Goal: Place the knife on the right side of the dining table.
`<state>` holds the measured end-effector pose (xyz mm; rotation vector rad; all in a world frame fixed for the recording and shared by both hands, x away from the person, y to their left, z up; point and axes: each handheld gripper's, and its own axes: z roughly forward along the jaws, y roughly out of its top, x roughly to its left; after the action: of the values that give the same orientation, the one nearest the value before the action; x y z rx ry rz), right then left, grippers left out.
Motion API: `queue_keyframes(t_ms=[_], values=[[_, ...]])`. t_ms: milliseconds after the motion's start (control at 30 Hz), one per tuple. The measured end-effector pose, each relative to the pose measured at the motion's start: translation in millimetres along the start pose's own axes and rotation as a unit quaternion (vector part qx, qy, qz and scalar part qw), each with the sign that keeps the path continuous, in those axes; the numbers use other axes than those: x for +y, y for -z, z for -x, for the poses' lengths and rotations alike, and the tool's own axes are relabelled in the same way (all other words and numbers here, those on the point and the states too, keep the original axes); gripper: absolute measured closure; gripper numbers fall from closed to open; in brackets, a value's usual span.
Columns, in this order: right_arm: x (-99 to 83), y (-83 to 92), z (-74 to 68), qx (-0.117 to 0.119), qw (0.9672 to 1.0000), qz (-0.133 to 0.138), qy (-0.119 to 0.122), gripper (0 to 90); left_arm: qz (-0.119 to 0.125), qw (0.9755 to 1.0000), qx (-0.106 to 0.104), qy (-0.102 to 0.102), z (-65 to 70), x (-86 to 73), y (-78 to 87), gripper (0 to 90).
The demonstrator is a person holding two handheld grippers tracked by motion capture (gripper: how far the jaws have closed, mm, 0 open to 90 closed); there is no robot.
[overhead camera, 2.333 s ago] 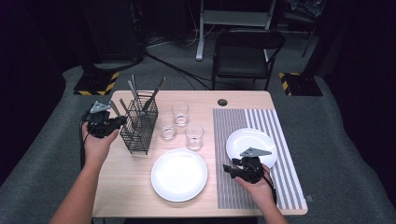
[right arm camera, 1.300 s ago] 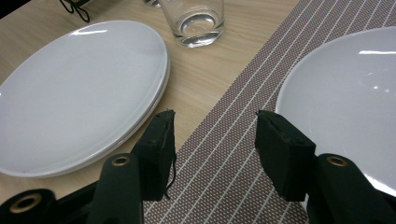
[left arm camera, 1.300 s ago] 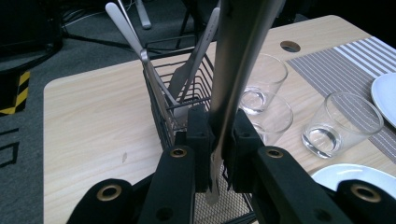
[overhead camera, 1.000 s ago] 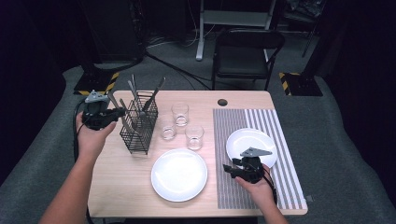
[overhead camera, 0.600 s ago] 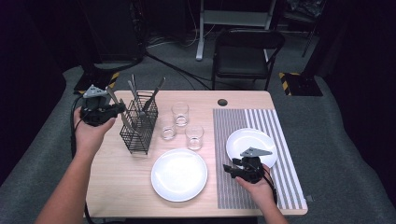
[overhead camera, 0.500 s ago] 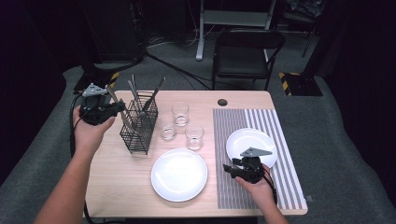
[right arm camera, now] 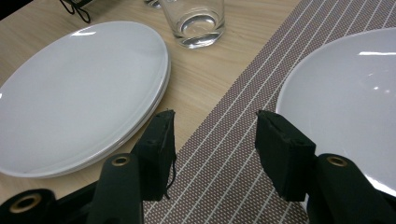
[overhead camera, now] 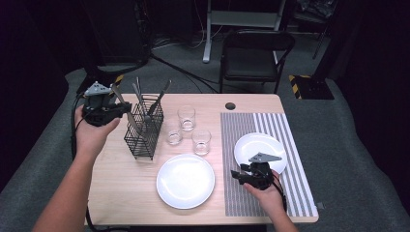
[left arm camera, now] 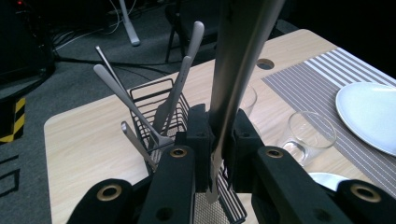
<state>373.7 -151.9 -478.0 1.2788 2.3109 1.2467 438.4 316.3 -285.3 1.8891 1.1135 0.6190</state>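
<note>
My left gripper (overhead camera: 120, 110) is held above the table's left edge, beside a black wire caddy (overhead camera: 142, 140). It is shut on a long steel cutlery piece (overhead camera: 133, 126) that slants down into the caddy. In the left gripper view the flat steel piece (left arm camera: 238, 56) rises between the closed jaws of the gripper (left arm camera: 218, 126), with the caddy (left arm camera: 154, 86) behind holding several other utensils. My right gripper (overhead camera: 241, 176) rests low over the striped placemat (overhead camera: 241, 135). Its jaws (right arm camera: 212, 140) stand open with nothing between them, between a large white plate (right arm camera: 79, 88) and a smaller one (right arm camera: 345, 98).
Three glasses (overhead camera: 186, 117) (overhead camera: 174, 135) (overhead camera: 201, 141) stand in the middle of the wooden table (overhead camera: 116, 183). The large plate (overhead camera: 185, 181) sits near the front, and the small plate (overhead camera: 258, 145) lies on the placemat. A black chair (overhead camera: 254, 53) stands behind the table.
My left hand has risen and drawn back toward the far left with the cutlery piece, lifting it higher out of the caddy. The right gripper has stayed put.
</note>
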Motion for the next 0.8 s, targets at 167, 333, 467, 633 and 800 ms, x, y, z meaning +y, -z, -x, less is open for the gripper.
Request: queue_keyframes(t_ms=[167,333,467,633,800], values=[[-0.1,-0.2,0.1,0.001,1.0000,-0.001,-0.001,47.1,0.000,1.0000,-0.007,-0.005,4.0,2.8,0.6,81.9],[-0.1,0.0,0.2,0.001,1.0000,0.000,0.000,47.1,0.000,0.9998,-0.014,-0.012,8.4,5.0,1.2,81.9],[-0.1,-0.1,0.0,0.001,1.0000,0.000,0.000,47.1,-0.001,0.9995,-0.025,-0.021,15.8,7.2,1.5,81.9],[0.0,0.0,-0.2,0.000,1.0000,0.000,0.000,47.1,0.000,0.9990,-0.036,-0.028,22.3,8.8,1.4,81.9],[0.0,-0.1,-0.1,0.001,1.0000,-0.001,0.000,47.1,-0.002,0.9981,-0.047,-0.038,29.4,10.2,0.9,82.0]])
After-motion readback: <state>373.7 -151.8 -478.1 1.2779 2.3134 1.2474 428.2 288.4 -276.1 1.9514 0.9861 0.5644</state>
